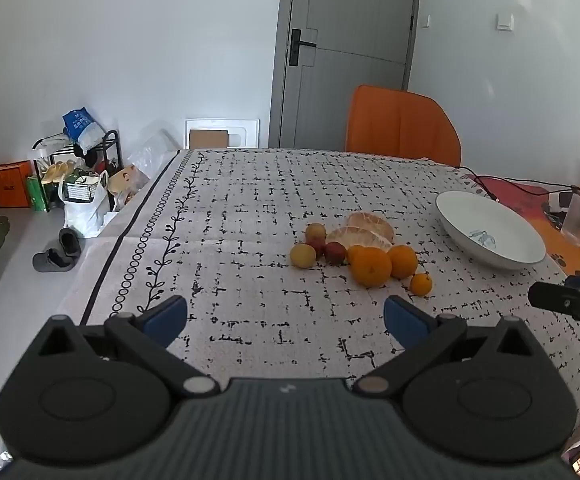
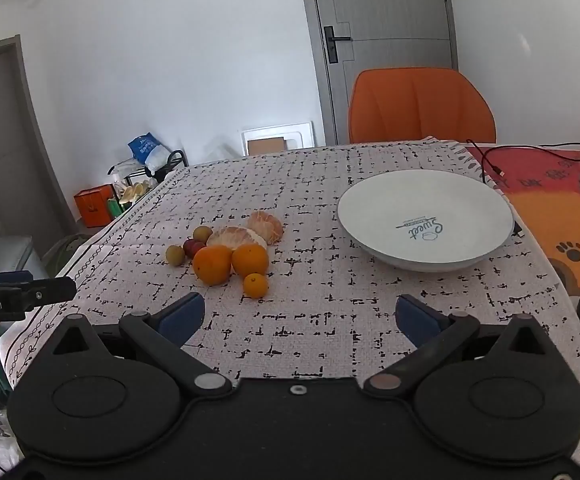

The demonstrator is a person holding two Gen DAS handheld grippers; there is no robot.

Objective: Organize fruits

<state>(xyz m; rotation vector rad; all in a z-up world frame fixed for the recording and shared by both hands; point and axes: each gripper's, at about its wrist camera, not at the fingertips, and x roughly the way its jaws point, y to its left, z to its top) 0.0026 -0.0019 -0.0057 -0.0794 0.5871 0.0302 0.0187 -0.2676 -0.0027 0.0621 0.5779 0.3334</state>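
Fruit cluster on the patterned tablecloth: two large oranges, a small orange, two peeled pomelo pieces, two reddish plums and two yellow-green ones, touching or just beside one another. I see the white bowl to their right, well apart, with cables beyond it. An orange chair stands at the far edge. My left gripper and right gripper hover near the table's near edge, fingers spread wide, holding nothing.

Orange chair before grey door
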